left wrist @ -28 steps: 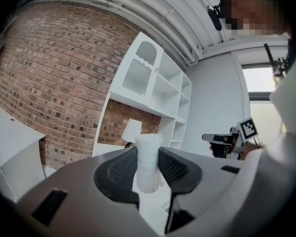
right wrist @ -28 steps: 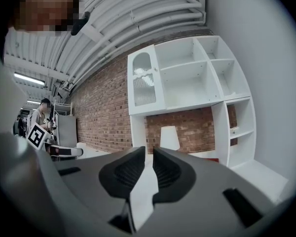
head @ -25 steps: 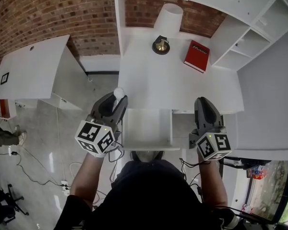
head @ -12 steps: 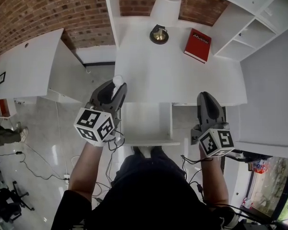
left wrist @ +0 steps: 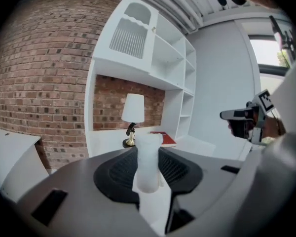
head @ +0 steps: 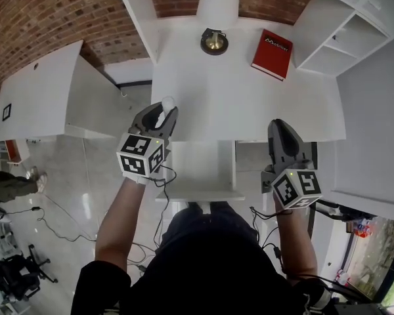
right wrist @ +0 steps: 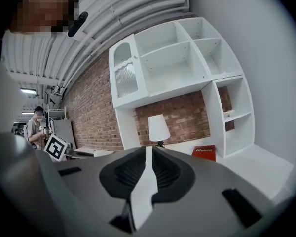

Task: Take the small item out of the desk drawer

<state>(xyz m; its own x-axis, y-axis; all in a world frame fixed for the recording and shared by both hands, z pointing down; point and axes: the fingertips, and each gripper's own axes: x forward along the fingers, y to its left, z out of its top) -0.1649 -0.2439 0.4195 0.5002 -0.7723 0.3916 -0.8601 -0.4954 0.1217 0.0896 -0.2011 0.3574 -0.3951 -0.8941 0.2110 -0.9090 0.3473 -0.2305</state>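
Note:
The small white item is a short cylinder, and my left gripper is shut on it above the desk's front left corner. In the left gripper view the item stands upright between the dark pads of the left gripper. The white drawer is pulled out below the desk, and its inside looks bare. My right gripper hovers over the desk's front edge, right of the drawer. In the right gripper view its jaws are closing to a narrow slit with nothing between them.
A lamp and a red book stand at the back of the desk. White shelves rise at the right. A white table stands to the left, with cables on the floor. A person stands far to the left.
My left gripper has moved forward and slightly right with the white item still in it. The right gripper has stayed near the desk's front edge. The head view has shifted.

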